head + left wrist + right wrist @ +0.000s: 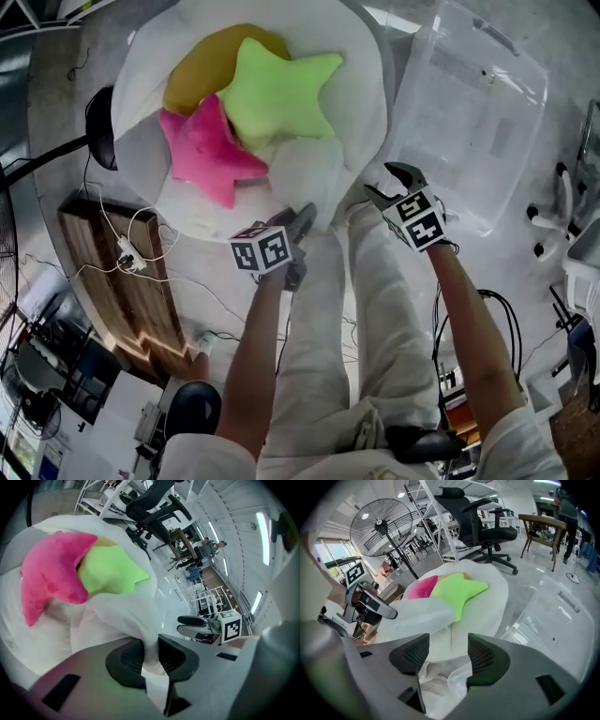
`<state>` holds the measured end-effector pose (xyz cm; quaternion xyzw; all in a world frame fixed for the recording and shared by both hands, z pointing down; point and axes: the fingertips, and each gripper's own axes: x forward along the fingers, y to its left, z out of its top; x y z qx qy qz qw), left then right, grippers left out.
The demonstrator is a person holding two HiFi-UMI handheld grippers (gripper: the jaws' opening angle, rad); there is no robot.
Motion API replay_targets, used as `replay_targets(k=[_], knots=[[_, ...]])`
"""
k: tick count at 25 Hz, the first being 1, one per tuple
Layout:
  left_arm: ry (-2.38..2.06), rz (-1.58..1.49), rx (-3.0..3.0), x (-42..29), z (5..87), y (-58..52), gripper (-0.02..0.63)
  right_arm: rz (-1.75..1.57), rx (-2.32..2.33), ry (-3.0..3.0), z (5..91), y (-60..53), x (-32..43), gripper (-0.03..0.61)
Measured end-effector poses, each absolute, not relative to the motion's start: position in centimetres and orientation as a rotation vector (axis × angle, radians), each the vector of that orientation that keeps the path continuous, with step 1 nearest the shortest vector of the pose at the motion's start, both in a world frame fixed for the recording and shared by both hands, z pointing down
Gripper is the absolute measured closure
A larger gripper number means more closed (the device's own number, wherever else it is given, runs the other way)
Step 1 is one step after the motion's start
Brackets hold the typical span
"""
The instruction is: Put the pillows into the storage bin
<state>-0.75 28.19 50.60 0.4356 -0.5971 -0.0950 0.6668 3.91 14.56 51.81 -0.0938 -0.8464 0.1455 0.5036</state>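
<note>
Pink [208, 148], green [277, 89] and yellow [202, 67] star pillows lie on a big round white cushion [366, 56]. At the cushion's near edge my left gripper [302, 223] is shut on a fold of a white pillow [305, 173]; the cloth [122, 616] is pinched between the jaws of the left gripper [150, 656]. My right gripper [394, 183] stands open beside that pillow, between the cushion and the clear storage bin [469, 122]. In the right gripper view, nothing sits between the pads of the right gripper [449, 656]; the white pillow [417, 616] lies beyond them.
The clear bin [553, 620] sits on the floor right of the cushion. A fan on a stand [379, 527] and an office chair [483, 522] are behind it. A wooden board [122, 272] with cables lies at left. My white-trousered legs [328, 356] are below the grippers.
</note>
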Motion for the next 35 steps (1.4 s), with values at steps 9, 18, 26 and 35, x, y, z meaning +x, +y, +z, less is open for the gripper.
replay_targets(k=[9, 18, 26, 35], knots=[[-1.332, -0.191, 1.113, 1.0, 47.6, 22.0, 0.54, 0.408, -0.152, -2.086, 50.3, 11.3, 5.7, 0.308], [-1.289, -0.186, 1.244, 3.5, 44.3, 14.4, 0.543, 0.495, -0.036, -2.13, 49.0, 7.0, 9.5, 0.31], [-1.211, -0.134, 1.334, 8.3, 43.8, 8.3, 0.543, 0.632, 0.088, -2.138, 48.6, 4.3, 14.2, 0.313], [-1.131, -0.083, 1.397, 13.2, 44.3, 2.1, 0.543, 0.792, 0.309, -2.142, 49.1, -1.6, 20.3, 0.308]])
